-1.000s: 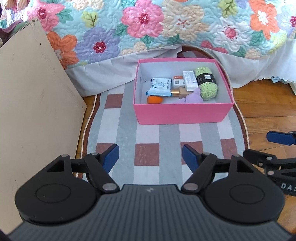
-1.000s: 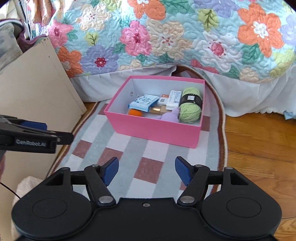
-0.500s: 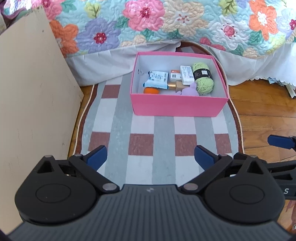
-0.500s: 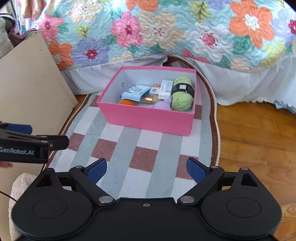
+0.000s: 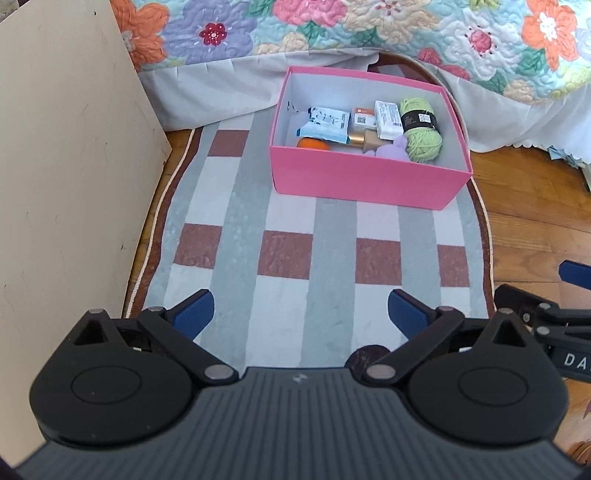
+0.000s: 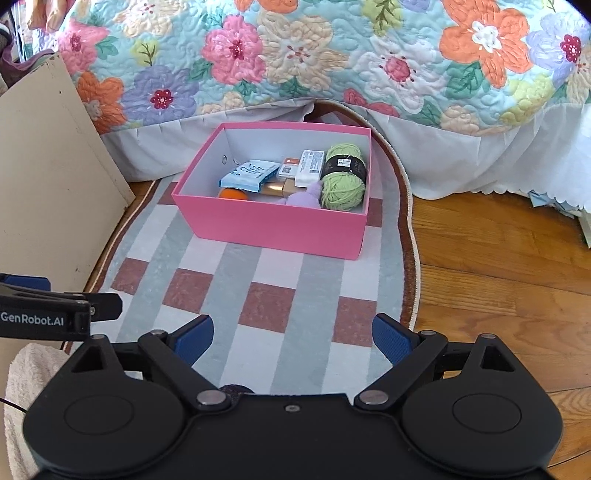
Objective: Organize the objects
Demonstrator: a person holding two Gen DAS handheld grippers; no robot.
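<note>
Left wrist view is showing the open pink cardboard box [image 5: 365,181] standing on the far part of the oval checked rug [image 5: 295,258], close to the white skirt of the flowered quilted bedspread [image 5: 369,33]. Inside the box a skein of light green yarn [image 5: 421,129] is lying at the right side, with a small white carton [image 5: 388,120], a blue-and-white packet [image 5: 325,123], a small orange ball [image 5: 314,144], a golden bottle [image 5: 360,139] and a lilac soft toy [image 5: 393,151] crowded beside it.

The left gripper [image 5: 300,312] is being held low over the near part of the rug, its blue fingers spread wide and holding nothing. The right gripper [image 6: 291,334] is likewise being held released and empty, well apart from the box. A beige board [image 6: 44,184] is leaning at the left.

No loose thing is being seen on the rug, so the sorting is judged to be nearly done or a new item is to be fetched. If something is to be taken from the box, the gripper should be brought down from above, because the near wall is hiding the low items. The yarn is judged soft, so a gentle closing across its middle band is advised. The box is probably light and may be pushed along the rug if its wall is touched.
</note>
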